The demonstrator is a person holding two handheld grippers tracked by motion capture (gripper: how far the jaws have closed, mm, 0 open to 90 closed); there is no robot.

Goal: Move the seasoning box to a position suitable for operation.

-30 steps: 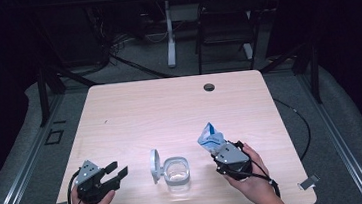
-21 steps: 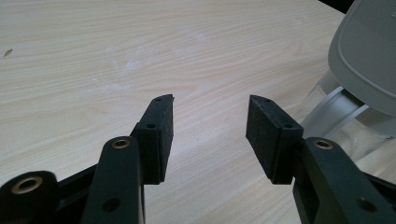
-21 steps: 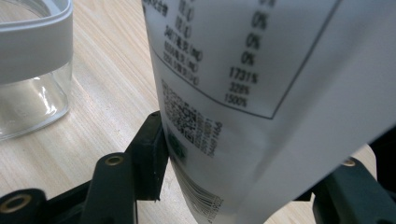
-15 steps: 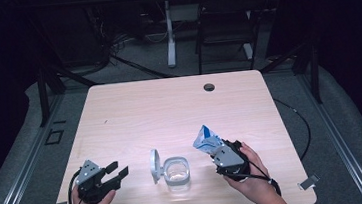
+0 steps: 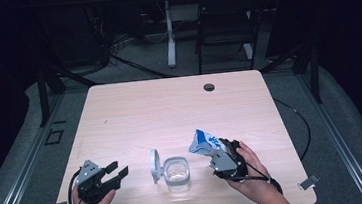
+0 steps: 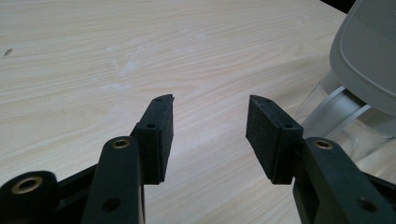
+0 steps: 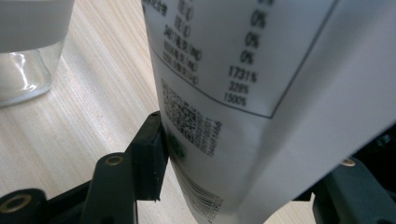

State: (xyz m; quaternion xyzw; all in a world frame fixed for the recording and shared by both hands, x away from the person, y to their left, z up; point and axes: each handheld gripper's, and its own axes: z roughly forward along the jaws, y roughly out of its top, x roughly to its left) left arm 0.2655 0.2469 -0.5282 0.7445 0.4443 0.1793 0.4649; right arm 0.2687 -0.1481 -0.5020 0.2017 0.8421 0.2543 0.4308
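A clear glass jar (image 5: 178, 173) stands near the table's front edge, its grey hinged lid (image 5: 155, 165) flipped open to the left. My right gripper (image 5: 213, 150) is shut on a blue and white pouch (image 5: 204, 143), which leans left toward the jar. In the right gripper view the pouch's printed white back (image 7: 261, 93) sits between the jaws, with the jar (image 7: 25, 51) at the upper left. My left gripper (image 5: 117, 170) rests open left of the jar; in its own view the pads (image 6: 161, 135) stand apart over bare wood, the lid (image 6: 369, 51) at the right.
The light wooden table (image 5: 170, 113) has a round cable hole (image 5: 209, 86) near its far edge. Dark floor, chair legs and cables lie beyond the table. Wide bare tabletop stretches behind the jar.
My right gripper has shifted slightly left and tilted the pouch toward the jar. The left gripper has stayed where it was.
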